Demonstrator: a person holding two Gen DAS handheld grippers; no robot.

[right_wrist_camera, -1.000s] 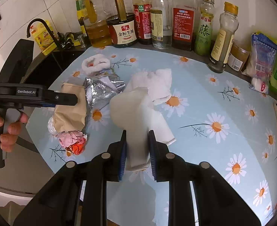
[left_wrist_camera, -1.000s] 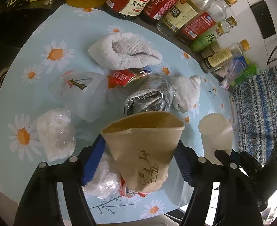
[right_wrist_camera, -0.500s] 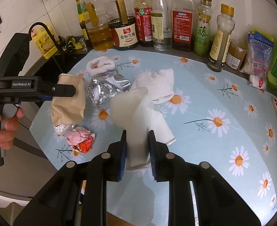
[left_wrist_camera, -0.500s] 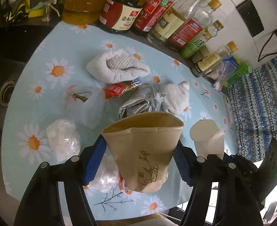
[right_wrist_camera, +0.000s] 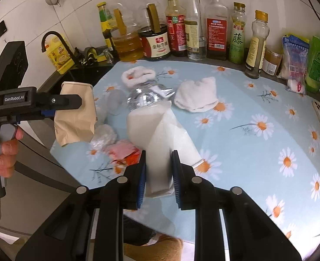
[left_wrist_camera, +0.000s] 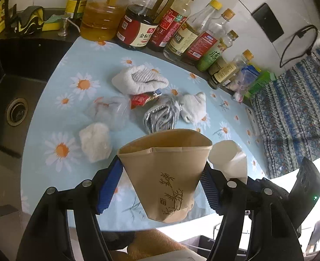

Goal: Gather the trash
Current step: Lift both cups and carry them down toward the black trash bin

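Brown paper bag (left_wrist_camera: 164,174) lifted higher

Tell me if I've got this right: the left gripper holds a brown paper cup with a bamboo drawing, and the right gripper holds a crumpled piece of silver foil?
Not quite. The right gripper is shut on a white paper cup, as the right wrist view shows; the silver foil lies on the table beyond it. The rest holds: the left gripper clamps the brown paper cup with the bamboo drawing.
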